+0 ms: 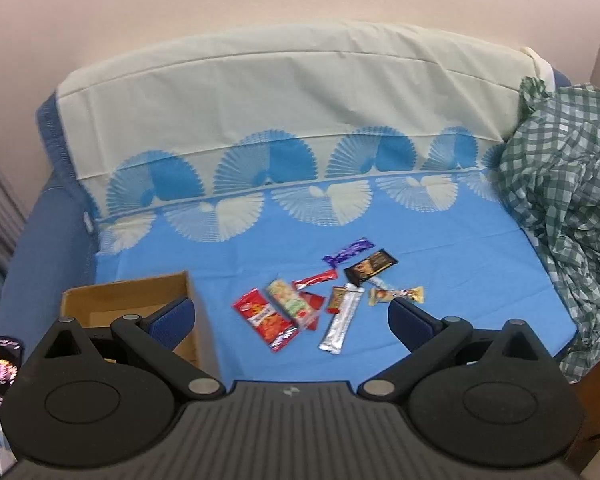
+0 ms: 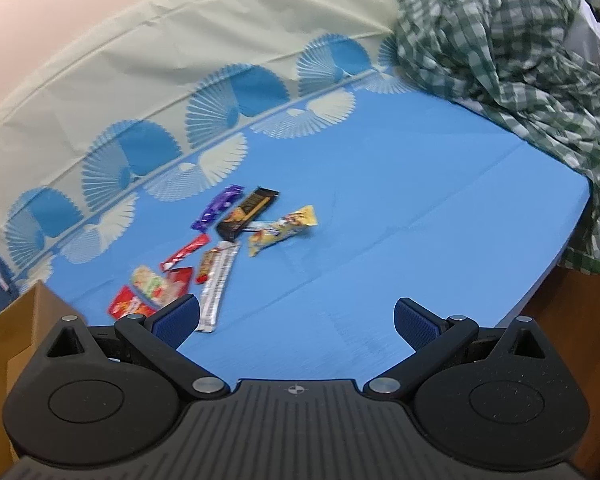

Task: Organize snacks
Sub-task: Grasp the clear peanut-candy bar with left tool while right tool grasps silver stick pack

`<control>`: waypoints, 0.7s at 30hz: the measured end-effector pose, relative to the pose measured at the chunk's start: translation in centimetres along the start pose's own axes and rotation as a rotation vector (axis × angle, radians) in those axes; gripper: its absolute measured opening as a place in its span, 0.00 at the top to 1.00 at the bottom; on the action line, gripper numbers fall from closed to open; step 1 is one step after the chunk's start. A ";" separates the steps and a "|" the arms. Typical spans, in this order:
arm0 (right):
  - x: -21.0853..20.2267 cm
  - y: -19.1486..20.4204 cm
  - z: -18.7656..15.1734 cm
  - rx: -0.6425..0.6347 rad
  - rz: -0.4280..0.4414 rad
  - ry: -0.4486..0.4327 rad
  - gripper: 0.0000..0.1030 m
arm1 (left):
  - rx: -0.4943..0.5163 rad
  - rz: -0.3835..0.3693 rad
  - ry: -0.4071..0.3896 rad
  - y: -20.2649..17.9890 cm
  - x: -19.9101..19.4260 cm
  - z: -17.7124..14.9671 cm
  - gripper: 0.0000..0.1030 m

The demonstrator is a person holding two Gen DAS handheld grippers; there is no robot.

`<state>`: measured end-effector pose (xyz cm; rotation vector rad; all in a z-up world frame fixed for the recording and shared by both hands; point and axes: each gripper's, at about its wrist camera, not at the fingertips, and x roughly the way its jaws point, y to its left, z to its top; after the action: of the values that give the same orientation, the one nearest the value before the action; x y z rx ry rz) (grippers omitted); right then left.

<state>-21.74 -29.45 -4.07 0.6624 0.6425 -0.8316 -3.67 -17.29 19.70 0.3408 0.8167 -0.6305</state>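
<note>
Several snack packets lie in a loose cluster on the blue cloth: a red packet (image 1: 269, 319), a green-and-pink packet (image 1: 290, 300), a silver bar (image 1: 342, 320), a purple bar (image 1: 347, 254), a black packet (image 1: 371, 266) and a yellow bar (image 1: 398, 295). An open cardboard box (image 1: 132, 300) stands left of them. My left gripper (image 1: 292, 316) is open and empty, above the near side of the cluster. My right gripper (image 2: 298, 316) is open and empty, over bare cloth right of the silver bar (image 2: 218, 280). The yellow bar (image 2: 282, 230) and box corner (image 2: 4, 328) also show there.
The blue cloth (image 1: 460, 260) covers a seat with a cream-draped backrest (image 1: 280, 92). A crumpled green checked cloth (image 1: 568, 200) is heaped at the right end. A phone (image 1: 4, 372) lies at the far left. The seat's front edge (image 2: 548, 280) drops off to the right.
</note>
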 end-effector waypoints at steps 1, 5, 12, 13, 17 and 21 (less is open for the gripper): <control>0.4 -0.3 0.2 0.005 -0.005 0.002 0.00 | -0.001 -0.002 0.000 -0.5 0.6 0.4 0.00; 2.1 -1.5 0.9 0.028 -0.026 0.012 0.00 | 0.000 0.011 0.018 -1.5 3.1 1.3 0.00; 4.1 -3.0 1.4 0.043 -0.052 0.029 0.00 | -0.001 -0.009 0.054 -2.0 6.1 2.2 0.00; 4.4 -3.1 1.5 0.050 -0.054 0.033 0.00 | -0.006 -0.016 0.051 -2.0 6.3 2.3 0.00; 5.3 -3.5 1.5 0.054 -0.055 0.046 0.00 | -0.019 -0.020 0.034 -2.2 7.1 2.5 0.00; 6.3 -3.5 1.4 0.056 -0.055 0.063 0.00 | 0.007 -0.010 0.066 -2.9 9.1 2.5 0.00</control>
<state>-21.01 -35.02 -8.73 0.7267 0.6987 -0.8848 0.61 -24.29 14.26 0.3654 0.8799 -0.6341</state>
